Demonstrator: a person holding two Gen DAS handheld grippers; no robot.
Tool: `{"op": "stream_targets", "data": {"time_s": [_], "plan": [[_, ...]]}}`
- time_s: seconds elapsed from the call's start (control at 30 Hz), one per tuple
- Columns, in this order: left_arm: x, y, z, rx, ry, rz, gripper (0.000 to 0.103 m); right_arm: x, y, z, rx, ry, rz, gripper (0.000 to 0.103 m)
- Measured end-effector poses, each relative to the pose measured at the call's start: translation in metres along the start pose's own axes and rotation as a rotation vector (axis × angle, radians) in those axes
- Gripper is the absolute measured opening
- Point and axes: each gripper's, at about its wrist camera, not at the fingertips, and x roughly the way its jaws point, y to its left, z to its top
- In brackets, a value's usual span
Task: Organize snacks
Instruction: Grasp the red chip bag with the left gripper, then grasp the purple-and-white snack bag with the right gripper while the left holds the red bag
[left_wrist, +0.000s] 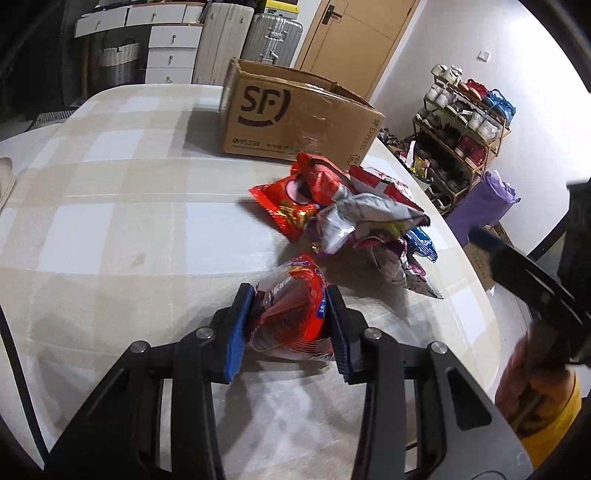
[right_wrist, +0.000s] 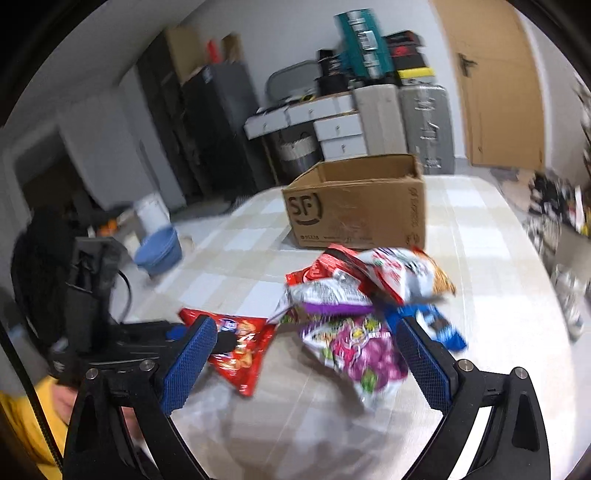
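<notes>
your left hand-held gripper (left_wrist: 290, 317) sat nearest the lens, its blue pads (left_wrist: 236, 339) pinching a red snack packet (left_wrist: 291, 314) from both sides, the wrapper crumpled between them just above the table (left_wrist: 110, 221). beyond it, near the table's right edge, lay the snack pile (left_wrist: 354, 214): a red bag (left_wrist: 288, 206) on the left, a silver bag (left_wrist: 365, 214) draped over the middle, a red-and-white bag (left_wrist: 384, 184) behind, and a blue packet (left_wrist: 421, 243) poking out on the right. farther back stood the open cardboard box (left_wrist: 295, 122) marked sf, close behind the pile and not touching it as far as you could tell. off the table's right side stood a shoe rack (left_wrist: 461, 125).

your right hand-held gripper (right_wrist: 306, 362) was spread wide, nothing between its pads (right_wrist: 188, 362). past its fingertips a purple-and-white bag (right_wrist: 362, 354) lay on the table (right_wrist: 480, 258), with the blue packet (right_wrist: 439, 325) just beside the right finger and a red bag (right_wrist: 243, 354) by the left finger. the rest of the pile (right_wrist: 362, 280) rose behind, and the cardboard box (right_wrist: 354, 203) stood past that. at the left edge of that view you could see your left hand-held gripper (right_wrist: 177, 330) and a yellow sleeve (right_wrist: 26, 424). that picture was blurred, so finer print on the bags could not be read.
</notes>
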Motion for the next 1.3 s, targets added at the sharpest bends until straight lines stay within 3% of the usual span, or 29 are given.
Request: {"op": "stream_targets", "data": {"time_s": [0.13,0.3,0.37,0.57,0.7,0.73,0.77,0.83,1.17,1.3], "plan": [[-0.010,0.015,-0.004,-0.028,-0.010,0.005,0.036,0.033,0.027,0.005,-0.264,0.101,-0.139,0.096],[-0.014,0.026,-0.008,-0.046,-0.011,0.003,0.036,0.067,0.049,-0.004,-0.496,0.184,-0.200,0.088],[-0.016,0.030,-0.009,-0.053,-0.015,0.000,0.036,0.079,0.046,-0.002,-0.473,0.220,-0.176,0.084],[-0.018,0.038,-0.011,-0.077,-0.016,0.001,0.036,0.099,0.024,0.012,-0.293,0.270,-0.053,0.084],[-0.017,0.040,-0.013,-0.081,-0.008,-0.001,0.036,0.112,0.016,0.018,-0.244,0.307,-0.013,0.082],[-0.016,0.040,-0.013,-0.083,-0.007,-0.001,0.036,0.115,0.014,0.019,-0.229,0.314,-0.001,0.078],[-0.016,0.041,-0.014,-0.085,-0.006,0.000,0.036,0.116,0.012,0.019,-0.216,0.318,0.005,0.067],[-0.016,0.041,-0.015,-0.090,-0.005,-0.002,0.036,0.118,0.006,0.020,-0.190,0.338,0.033,0.054],[-0.014,0.039,-0.016,-0.095,-0.001,0.003,0.036,0.120,0.012,0.010,-0.179,0.334,0.062,0.032],[-0.015,0.040,-0.016,-0.097,0.000,0.003,0.036,0.116,0.021,0.011,-0.211,0.330,0.065,0.031]]}}
